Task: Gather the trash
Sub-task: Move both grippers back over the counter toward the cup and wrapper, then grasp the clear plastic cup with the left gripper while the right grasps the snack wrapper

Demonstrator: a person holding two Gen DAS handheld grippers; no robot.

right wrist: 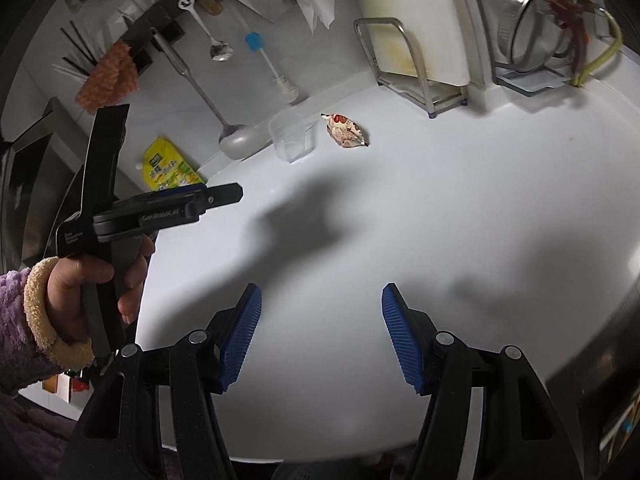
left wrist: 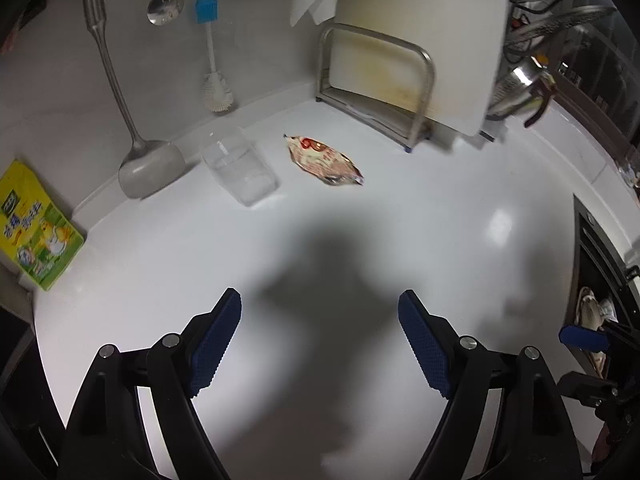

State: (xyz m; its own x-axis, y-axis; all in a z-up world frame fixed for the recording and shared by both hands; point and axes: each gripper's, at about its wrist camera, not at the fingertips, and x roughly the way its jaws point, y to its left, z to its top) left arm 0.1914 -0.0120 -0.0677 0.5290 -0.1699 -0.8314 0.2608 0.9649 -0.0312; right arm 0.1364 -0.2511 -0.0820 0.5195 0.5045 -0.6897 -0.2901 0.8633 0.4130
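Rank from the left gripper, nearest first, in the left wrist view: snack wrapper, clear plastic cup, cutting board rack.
From the left gripper, open over the white counter:
1. Clear plastic cup, lying ahead, slightly left.
2. Snack wrapper, ahead, just right of the cup; these two are nearly too close to call.
3. Cutting board rack, back right at the wall.

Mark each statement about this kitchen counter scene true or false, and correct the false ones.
1. The snack wrapper lies on the white counter. True.
2. The left gripper is shut on the wrapper. False: it is open and holds nothing.
3. A clear plastic cup lies beside the wrapper. True.
4. The right gripper is shut. False: it is open.
5. The cutting board lies flat. False: it stands in a metal rack.
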